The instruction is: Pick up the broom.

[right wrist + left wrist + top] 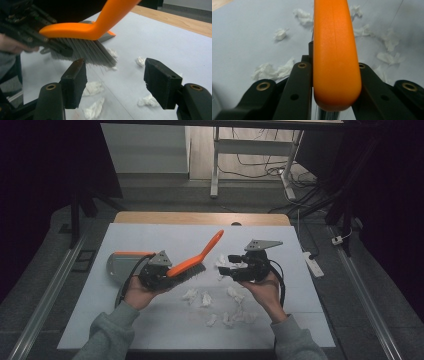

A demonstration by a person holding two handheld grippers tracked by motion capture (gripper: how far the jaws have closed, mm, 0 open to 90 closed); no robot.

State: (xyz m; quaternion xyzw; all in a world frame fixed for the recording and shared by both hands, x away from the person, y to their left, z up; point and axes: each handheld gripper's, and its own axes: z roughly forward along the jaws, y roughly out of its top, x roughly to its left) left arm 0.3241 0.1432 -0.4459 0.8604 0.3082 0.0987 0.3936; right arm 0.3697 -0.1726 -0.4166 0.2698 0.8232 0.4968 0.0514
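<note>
The brush [192,261] sits clamped in the left tool [156,273], its handle pointing to one o'clock. The right tool [235,266] gapes wide, empty. Sweep the paper scraps [227,307] toward the dustpan [120,264] at nine o'clock with low, short strokes across the bench [150,235].

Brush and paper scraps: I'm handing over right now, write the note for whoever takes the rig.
Left gripper: shut on the orange brush, held by its head, handle pointing up and away.
Right gripper: open, nothing between its jaws, just right of the brush.
Dustpan: on the table at the left, behind the left gripper.
Paper scraps: scattered over the mat, none in the dustpan as far as visible.
Left: probably sweep the scraps into the dustpan.
</note>
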